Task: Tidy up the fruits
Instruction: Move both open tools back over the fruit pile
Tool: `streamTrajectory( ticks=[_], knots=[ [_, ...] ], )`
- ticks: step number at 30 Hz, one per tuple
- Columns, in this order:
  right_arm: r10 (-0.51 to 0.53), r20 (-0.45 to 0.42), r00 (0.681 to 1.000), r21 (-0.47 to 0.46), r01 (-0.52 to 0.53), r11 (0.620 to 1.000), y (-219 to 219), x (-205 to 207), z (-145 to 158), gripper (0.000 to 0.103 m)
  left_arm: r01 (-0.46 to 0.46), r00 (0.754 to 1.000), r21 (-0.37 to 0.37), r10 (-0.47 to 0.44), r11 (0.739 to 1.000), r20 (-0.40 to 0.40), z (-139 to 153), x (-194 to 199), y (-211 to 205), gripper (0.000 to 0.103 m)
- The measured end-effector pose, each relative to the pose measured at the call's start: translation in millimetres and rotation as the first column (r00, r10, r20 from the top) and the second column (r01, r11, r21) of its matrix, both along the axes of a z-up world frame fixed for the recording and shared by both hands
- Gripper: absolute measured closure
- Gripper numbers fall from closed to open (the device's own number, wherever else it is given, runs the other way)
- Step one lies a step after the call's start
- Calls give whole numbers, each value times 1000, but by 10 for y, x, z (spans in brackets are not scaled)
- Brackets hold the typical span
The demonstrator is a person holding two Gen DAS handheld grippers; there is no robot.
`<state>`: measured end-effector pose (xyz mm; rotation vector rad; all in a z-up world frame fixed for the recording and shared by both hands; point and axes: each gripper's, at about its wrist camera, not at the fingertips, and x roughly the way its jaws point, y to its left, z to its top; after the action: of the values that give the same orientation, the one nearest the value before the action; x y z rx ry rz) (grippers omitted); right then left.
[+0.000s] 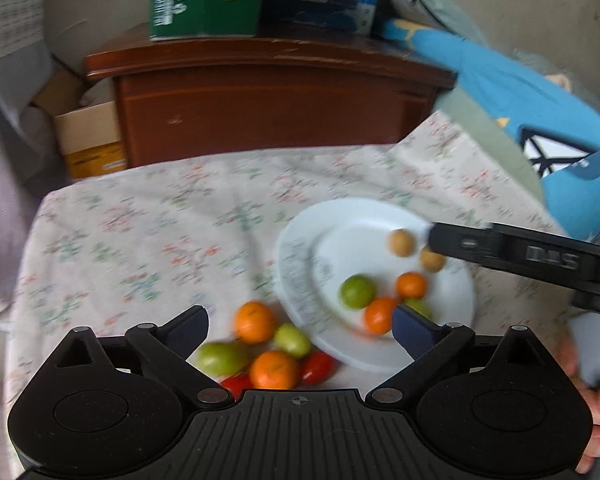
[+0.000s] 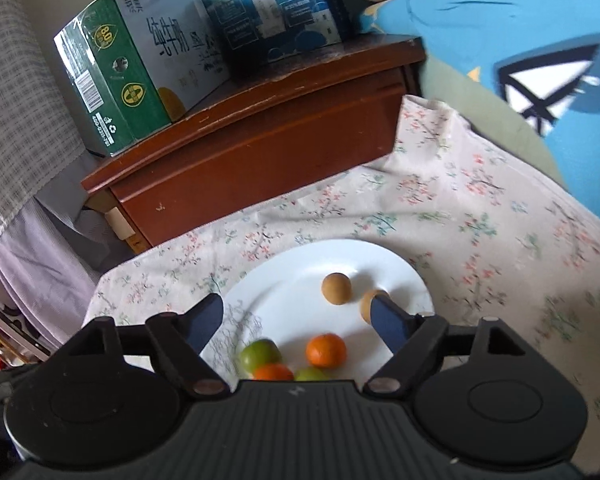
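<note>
A white plate [image 1: 452,320] lies on the floral cloth. On it are two small brown fruits [image 1: 401,242], two oranges [image 1: 411,285] and green fruits [image 1: 357,291]. Left of the plate a loose pile lies on the cloth: two oranges [image 1: 254,321], green fruits [image 1: 221,357] and red tomatoes [image 1: 318,366]. My left gripper [image 1: 300,326] is open above this pile, holding nothing. My right gripper [image 2: 298,322] is open and empty over the plate [image 2: 396,268], with a brown fruit [image 2: 336,288] ahead and an orange [image 2: 326,350] below; it reaches in from the right in the left wrist view.
A brown wooden cabinet [image 1: 268,100] stands behind the cloth's far edge, with a green carton [image 2: 116,92] and a blue carton [image 2: 276,8] on top. A cardboard box [image 1: 90,140] sits to its left. A blue garment [image 1: 540,128] hangs at the right.
</note>
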<state>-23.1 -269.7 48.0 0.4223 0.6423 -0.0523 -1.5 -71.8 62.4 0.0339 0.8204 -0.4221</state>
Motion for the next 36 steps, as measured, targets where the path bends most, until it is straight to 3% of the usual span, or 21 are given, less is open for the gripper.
streamTrajectory(
  ticks=[9,15,22,29,36],
  knots=[
    [-72,-51,996,45,74,996,95,-568,-118,16,-112,992,74,116,991,-53,-83,-170,288,3],
    [-39,-116,992,62,47,997,198,-797,-238,16,-122,988,87,129,989,-84,-121,-333,353,3],
    [-14,-135,991,1,14,1000,403,-1021,-312,17,-149,981,167,167,975,-99,-259,-472,411,3],
    [-6,-131,991,-36,1,999,558,-1151,-294,17,-133,986,170,149,976,-80,-189,-510,530,3],
    [6,-121,993,-53,-13,999,699,-1198,-234,17,-225,967,147,239,963,-84,-111,-376,825,3]
  ],
)
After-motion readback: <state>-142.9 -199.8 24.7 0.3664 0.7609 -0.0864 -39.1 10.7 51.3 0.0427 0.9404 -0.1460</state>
